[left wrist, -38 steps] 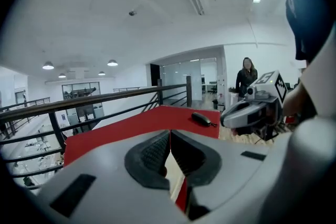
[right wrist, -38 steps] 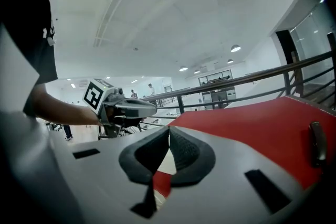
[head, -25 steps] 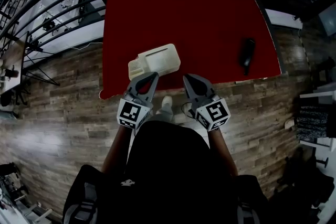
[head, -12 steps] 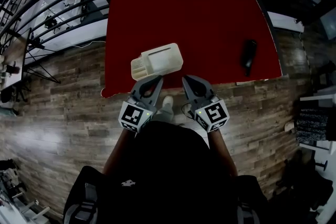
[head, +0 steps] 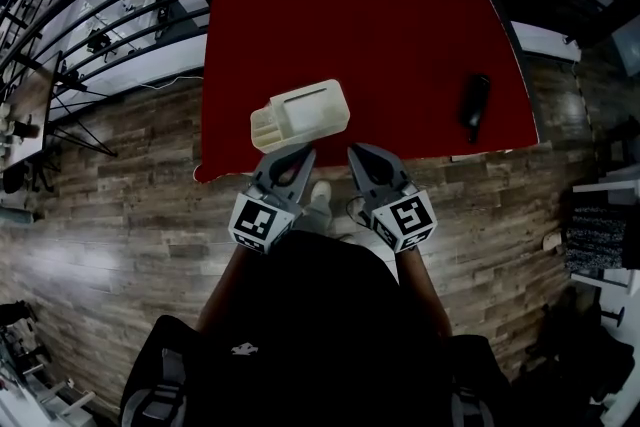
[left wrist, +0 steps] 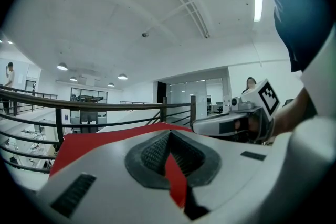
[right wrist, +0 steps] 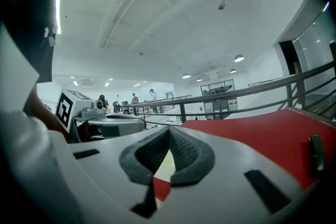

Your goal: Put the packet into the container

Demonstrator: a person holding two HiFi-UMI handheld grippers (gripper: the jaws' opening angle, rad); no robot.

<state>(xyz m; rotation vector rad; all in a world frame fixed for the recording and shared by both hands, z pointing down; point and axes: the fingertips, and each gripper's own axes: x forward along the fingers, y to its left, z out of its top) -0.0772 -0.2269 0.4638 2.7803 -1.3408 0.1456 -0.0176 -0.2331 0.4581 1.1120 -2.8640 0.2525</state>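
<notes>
Head view: dark packet sits nearer the right hand

Red counter (head: 380, 25) bears the cream container (head: 300, 113), at 12 o'clock from the left hand-held gripper (head: 304, 153). The right hand-held gripper (head: 353, 151) is likewise closed and empty. The packet (head: 472, 105) lies at its 2 o'clock, long axis 12-to-6.

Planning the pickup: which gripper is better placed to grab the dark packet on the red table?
Right. The right gripper is nearer the dark packet on the red table, right side; the left gripper sits by the cream plastic container. Both shut, empty.
</notes>
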